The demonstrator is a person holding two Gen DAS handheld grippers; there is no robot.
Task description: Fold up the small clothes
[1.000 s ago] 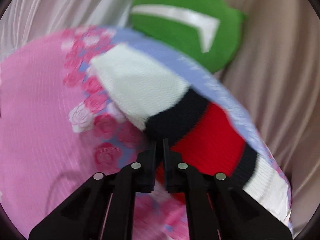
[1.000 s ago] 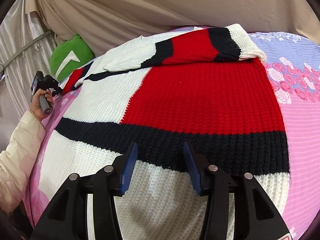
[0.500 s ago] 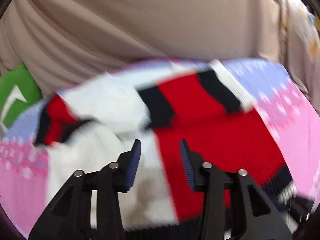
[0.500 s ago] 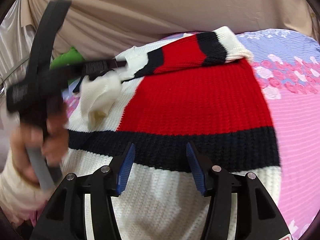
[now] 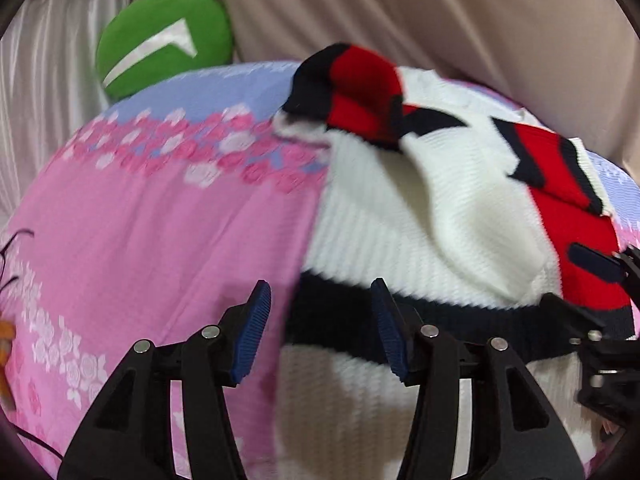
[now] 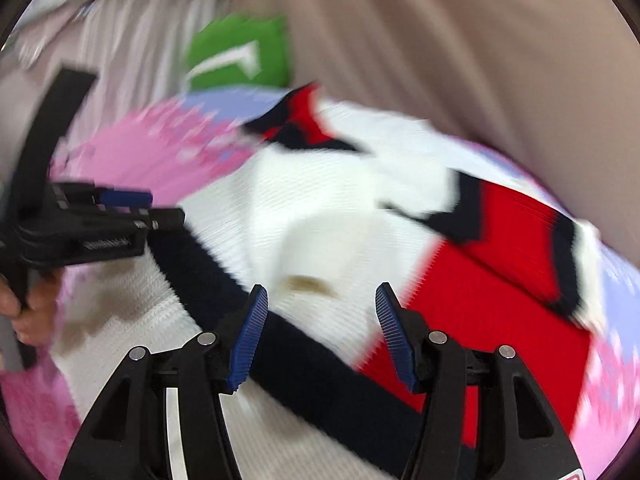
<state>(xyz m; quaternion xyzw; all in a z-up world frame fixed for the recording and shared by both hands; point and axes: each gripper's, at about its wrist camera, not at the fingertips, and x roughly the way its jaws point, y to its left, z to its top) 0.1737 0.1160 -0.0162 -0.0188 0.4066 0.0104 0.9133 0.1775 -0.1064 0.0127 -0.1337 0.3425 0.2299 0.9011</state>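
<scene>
Sweater [image 5: 400, 216] lies flat, hem band crosswise just ahead of both grippers; left gripper [image 5: 320, 332] opening, empty; right gripper [image 6: 318, 332] apart, empty.

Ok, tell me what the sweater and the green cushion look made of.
Sweater: chunky knitted yarn, likely wool or acrylic; raised ribbed rows show, matte. Green cushion: soft fuzzy fabric, perhaps fleece or plush, matte, with a shinier white satin-like stripe. Blur leaves the fibre uncertain.
</scene>
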